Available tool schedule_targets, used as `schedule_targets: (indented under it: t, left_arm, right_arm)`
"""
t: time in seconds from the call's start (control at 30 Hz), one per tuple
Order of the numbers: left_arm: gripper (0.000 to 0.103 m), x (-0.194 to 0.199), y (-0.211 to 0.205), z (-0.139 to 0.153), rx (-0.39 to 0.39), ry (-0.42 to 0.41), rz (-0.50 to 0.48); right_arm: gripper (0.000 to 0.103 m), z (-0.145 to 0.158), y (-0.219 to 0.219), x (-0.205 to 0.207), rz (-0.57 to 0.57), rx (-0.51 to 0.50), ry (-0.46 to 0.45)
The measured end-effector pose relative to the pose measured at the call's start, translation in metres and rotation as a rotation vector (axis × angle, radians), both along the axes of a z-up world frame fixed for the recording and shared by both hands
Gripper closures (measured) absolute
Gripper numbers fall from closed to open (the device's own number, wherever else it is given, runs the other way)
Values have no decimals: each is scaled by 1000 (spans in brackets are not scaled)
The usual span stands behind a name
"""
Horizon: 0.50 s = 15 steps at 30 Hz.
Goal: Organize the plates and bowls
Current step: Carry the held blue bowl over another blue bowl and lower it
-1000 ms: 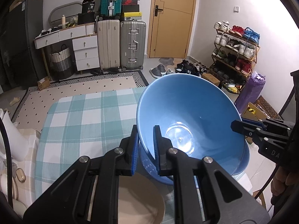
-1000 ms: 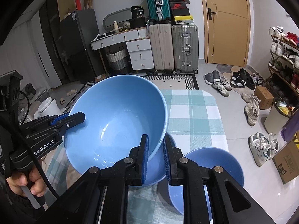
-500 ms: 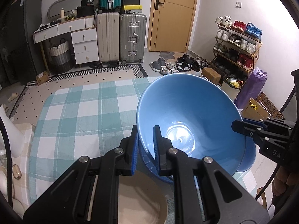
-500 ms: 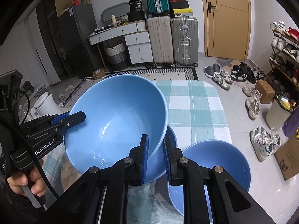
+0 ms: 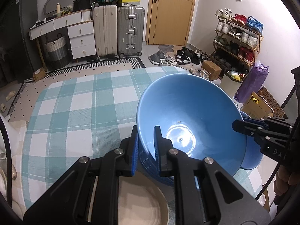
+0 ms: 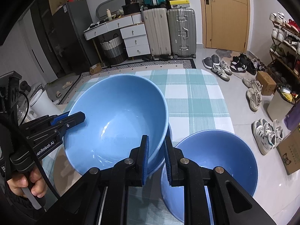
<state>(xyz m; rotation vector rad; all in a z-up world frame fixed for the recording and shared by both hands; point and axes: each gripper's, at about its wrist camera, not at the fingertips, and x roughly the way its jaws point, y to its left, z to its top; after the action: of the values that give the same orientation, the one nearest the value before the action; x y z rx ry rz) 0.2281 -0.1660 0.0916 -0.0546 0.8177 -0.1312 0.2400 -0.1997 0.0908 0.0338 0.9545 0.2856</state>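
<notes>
Both grippers hold one large blue bowl point(image 5: 187, 112) point(image 6: 116, 112) by opposite sides of its rim. My left gripper point(image 5: 146, 131) is shut on the near rim in the left wrist view. It also shows in the right wrist view, where the left gripper point(image 6: 78, 117) is on the bowl's left rim. My right gripper point(image 6: 156, 140) is shut on the rim, and this right gripper point(image 5: 241, 126) appears at the right of the left wrist view. A second blue bowl point(image 5: 150, 163) point(image 6: 169, 131) sits directly beneath the held one, mostly hidden. I cannot tell whether they touch.
A third blue bowl point(image 6: 215, 159) point(image 5: 251, 157) stands on the checkered tablecloth point(image 5: 84, 103) point(image 6: 196, 97), close to its right edge. A beige plate point(image 5: 138, 202) point(image 6: 60, 161) lies near the front left. A person's hand point(image 6: 28, 183) grips the left tool. Suitcases, drawers and shoes lie beyond.
Both grippers have come down with the blue bowl, closer to the table and onto the bowl beneath. Their grip on the rim is unchanged.
</notes>
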Motion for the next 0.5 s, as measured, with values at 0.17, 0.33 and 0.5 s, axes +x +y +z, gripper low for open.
schedule_targets:
  t: [0.17, 0.33, 0.5]
  left_arm:
    - [92, 11, 1, -15, 4, 13, -3]
    - [92, 22, 0, -29, 18, 23, -3]
    - [92, 27, 1, -41, 21, 34, -5]
  right_arm:
    - [87, -9, -2, 3, -3, -7, 8]
    - [87, -18, -3, 8, -8, -16, 18]
    - [87, -26, -4, 11, -10, -24, 24]
